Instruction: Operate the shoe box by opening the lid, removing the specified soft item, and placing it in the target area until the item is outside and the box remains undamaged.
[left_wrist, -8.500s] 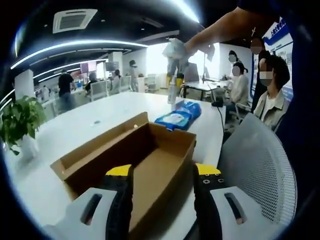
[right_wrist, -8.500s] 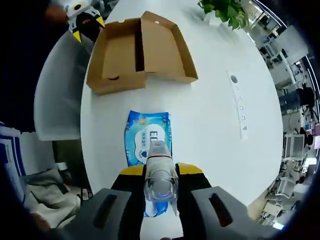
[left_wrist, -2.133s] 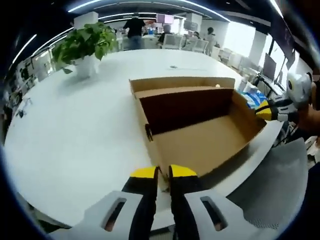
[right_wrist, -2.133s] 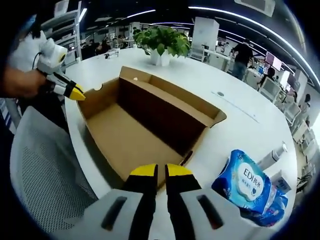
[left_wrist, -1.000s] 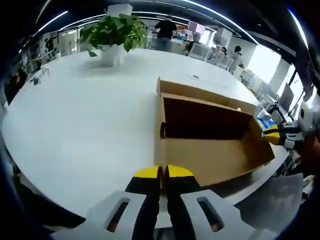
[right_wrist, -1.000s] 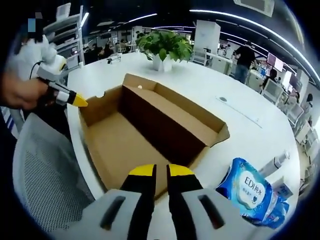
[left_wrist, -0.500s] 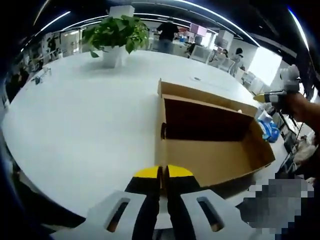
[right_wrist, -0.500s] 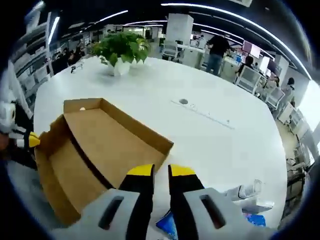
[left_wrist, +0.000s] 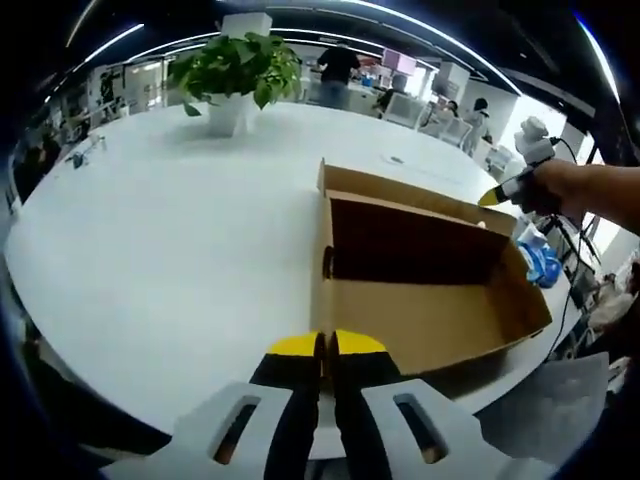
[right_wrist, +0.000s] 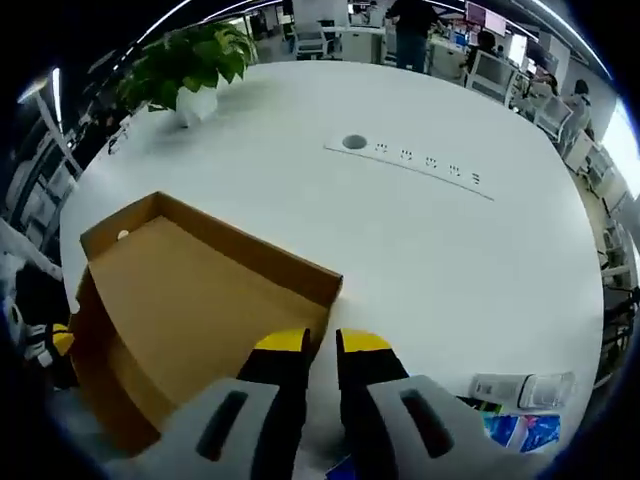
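The open brown shoe box (left_wrist: 420, 300) lies on the white table (left_wrist: 150, 250), its inside bare. My left gripper (left_wrist: 320, 345) is shut on the box's near corner wall. My right gripper (left_wrist: 493, 197), held by a hand, hovers above the box's far right corner. In the right gripper view the box (right_wrist: 190, 290) lies below and to the left, and my right gripper (right_wrist: 322, 345) is shut with nothing between its jaws. The left gripper's yellow tip (right_wrist: 55, 340) shows at the box's far end. A blue soft wipes pack (left_wrist: 540, 262) (right_wrist: 520, 430) lies on the table beside the box.
A potted plant (left_wrist: 235, 65) (right_wrist: 185, 60) stands at the far side of the table. A power strip (right_wrist: 410, 158) lies across the middle. A clear bottle (right_wrist: 520, 388) lies next to the wipes. A mesh chair (left_wrist: 550, 400) stands at the table edge. People sit in the background.
My right gripper has left the box's end wall and risen above its far corner, looking down on the table. The left gripper and the box have stayed put.
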